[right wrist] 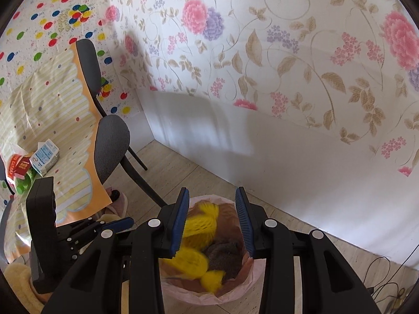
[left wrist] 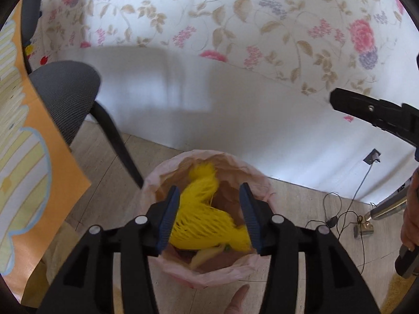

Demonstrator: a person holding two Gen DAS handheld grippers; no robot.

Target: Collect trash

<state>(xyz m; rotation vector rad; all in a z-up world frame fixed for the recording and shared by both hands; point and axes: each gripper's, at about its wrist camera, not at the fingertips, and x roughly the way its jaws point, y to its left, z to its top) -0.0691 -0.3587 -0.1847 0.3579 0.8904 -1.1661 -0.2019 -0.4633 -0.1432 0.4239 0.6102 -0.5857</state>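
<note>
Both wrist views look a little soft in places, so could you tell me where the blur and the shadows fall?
Left wrist view: the yellow netting in the bin is smeared, and a shadow falls on the wall. Right wrist view: the netting is soft too, the wall carries a similar shadow, and fisheye curves it.

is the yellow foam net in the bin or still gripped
In the bin. The yellow net lies inside the pink-lined bin, below the left gripper, whose jaws stand apart, clear of it.

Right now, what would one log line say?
left hand-held gripper: open over bin | yellow netting: in bin | right hand-held gripper: open, empty
</note>
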